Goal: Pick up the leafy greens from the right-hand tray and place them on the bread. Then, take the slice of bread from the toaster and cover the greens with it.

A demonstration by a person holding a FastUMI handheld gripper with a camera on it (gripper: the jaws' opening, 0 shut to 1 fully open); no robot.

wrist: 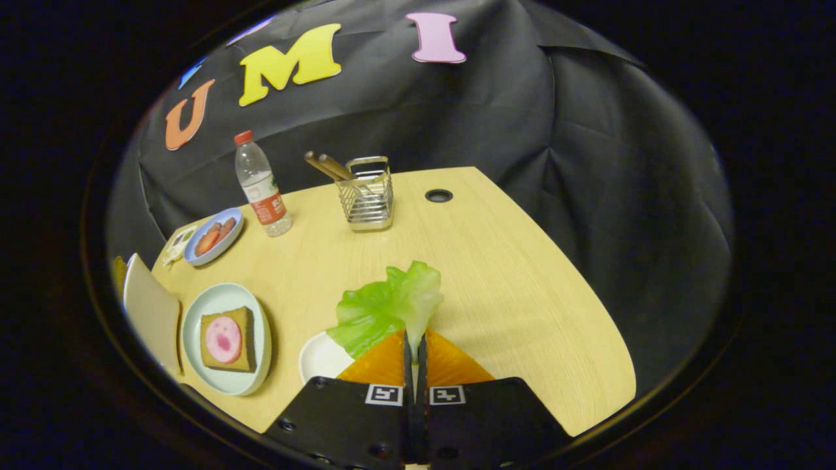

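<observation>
My gripper [414, 341] is shut on the stem end of a green lettuce leaf [385, 307], which fans out ahead of the fingertips and to their left, lifted over the table. Under the leaf, just left of the fingers, sits a white tray [320, 358], partly hidden. Further left a pale round plate [196, 313] carries a brown slice of bread [247, 339] with a pink round of meat [223, 339] on top. A cream-coloured appliance [151, 313], probably the toaster, stands left of that plate; I see no bread in it from here.
Beyond the fingers on the wooden table [509, 274] stand a wire holder [367, 196] with wooden sticks, a water bottle [262, 186] and a blue plate [215, 235] with food. A cable hole [438, 195] lies near the far edge. The table's right edge curves close by.
</observation>
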